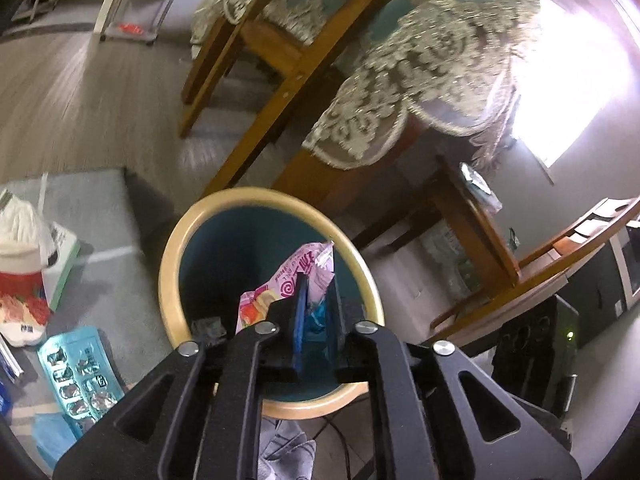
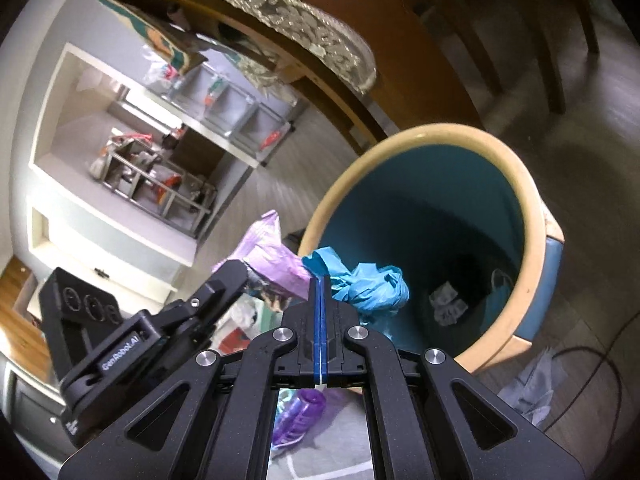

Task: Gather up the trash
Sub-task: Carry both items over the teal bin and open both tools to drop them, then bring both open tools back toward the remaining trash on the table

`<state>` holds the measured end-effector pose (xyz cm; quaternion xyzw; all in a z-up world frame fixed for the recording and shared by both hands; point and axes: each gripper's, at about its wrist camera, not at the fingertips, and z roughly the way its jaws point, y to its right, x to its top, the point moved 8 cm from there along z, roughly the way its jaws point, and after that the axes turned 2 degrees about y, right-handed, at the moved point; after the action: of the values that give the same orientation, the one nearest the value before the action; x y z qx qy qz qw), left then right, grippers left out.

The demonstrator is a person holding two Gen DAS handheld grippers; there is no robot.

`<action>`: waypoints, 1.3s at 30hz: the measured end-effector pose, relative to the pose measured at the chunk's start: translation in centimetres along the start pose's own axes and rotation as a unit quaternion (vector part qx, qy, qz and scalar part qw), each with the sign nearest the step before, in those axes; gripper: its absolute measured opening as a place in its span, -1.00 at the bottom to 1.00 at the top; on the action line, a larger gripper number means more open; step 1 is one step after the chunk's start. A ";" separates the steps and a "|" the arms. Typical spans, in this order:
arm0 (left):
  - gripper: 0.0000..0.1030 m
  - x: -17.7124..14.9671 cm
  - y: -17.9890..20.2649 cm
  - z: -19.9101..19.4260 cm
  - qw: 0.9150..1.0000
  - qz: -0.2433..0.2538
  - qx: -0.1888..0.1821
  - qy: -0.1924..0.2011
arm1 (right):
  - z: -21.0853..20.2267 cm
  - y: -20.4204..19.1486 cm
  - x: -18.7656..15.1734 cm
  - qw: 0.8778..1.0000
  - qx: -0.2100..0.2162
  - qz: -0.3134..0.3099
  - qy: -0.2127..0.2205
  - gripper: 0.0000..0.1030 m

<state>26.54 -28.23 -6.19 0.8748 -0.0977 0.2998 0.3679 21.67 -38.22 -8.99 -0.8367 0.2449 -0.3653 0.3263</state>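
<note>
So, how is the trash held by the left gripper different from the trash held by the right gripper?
The left gripper holds a pink printed wrapper, flat and glossy; the right gripper holds a plain blue crumpled wad. The wrapper stands up past the fingers, while the wad bulges to one side. Both are pinched over the open bin, not yet dropped.

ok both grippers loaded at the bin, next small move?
Probably open the left gripper: its pink wrapper already hangs over the bin's mouth. The right gripper, shut on blue crumpled trash, sits at the rim.
</note>
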 end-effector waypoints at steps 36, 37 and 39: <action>0.48 -1.8 -11.3 -17.0 0.983 0.078 0.162 0.046 | 1.4 -4.4 -4.0 0.983 -0.065 -0.169 -0.019 0.32; 0.49 -2.0 -11.7 -17.5 0.982 0.077 0.167 0.046 | 1.5 -4.6 -4.2 0.983 -0.064 -0.173 -0.020 0.33; 0.50 -2.3 -13.0 -18.7 0.979 0.075 0.182 0.048 | 1.5 -5.0 -4.6 0.981 -0.062 -0.181 -0.022 0.34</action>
<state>21.30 -5.94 -4.87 0.9018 -0.0887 0.3809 0.1836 20.80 -31.36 -8.25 -0.8937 0.1042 -0.3838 0.2075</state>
